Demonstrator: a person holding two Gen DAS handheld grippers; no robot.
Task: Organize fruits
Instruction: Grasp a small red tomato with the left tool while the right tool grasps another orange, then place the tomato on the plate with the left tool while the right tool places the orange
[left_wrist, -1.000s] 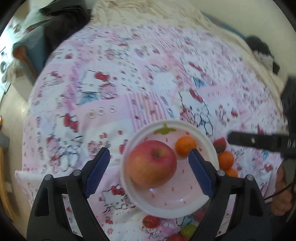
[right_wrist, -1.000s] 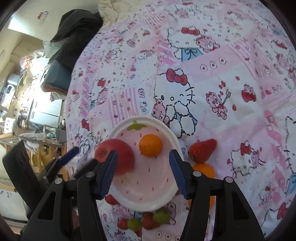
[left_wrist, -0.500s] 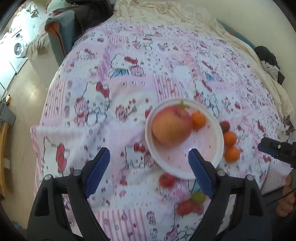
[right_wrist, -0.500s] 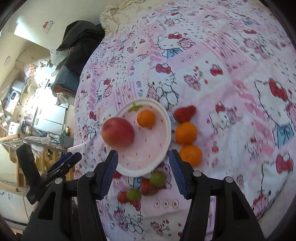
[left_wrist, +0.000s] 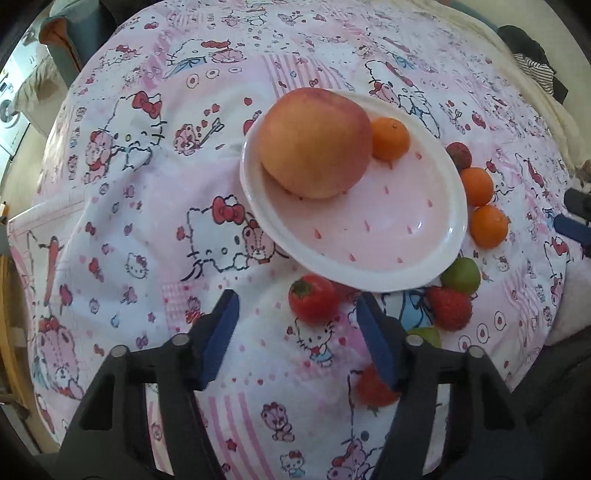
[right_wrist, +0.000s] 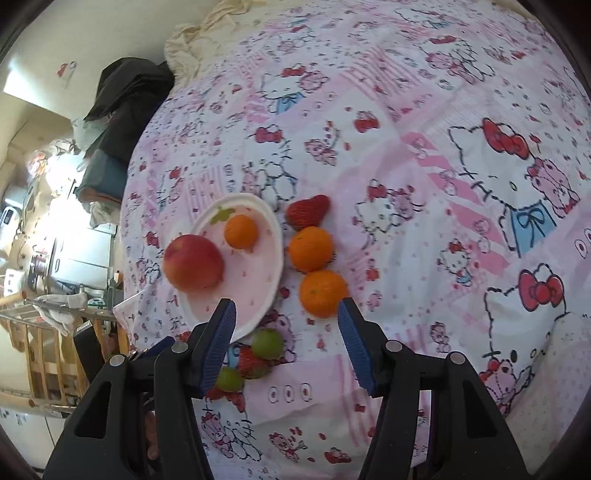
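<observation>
The left gripper (left_wrist: 297, 325) is hovering with jaws spread wide and empty, just short of a red strawberry (left_wrist: 313, 300) lying at the near rim of the white oval plate (left_wrist: 369, 277). A large red-yellow apple (left_wrist: 314, 142) and a small orange mandarin (left_wrist: 389, 138) are sitting on the plate's far half. The right gripper (right_wrist: 286, 334) is likewise gaping wide and empty, near an orange mandarin (right_wrist: 323, 292) resting on the pink cartoon-print bedsheet (right_wrist: 424, 184) right of the plate.
</observation>
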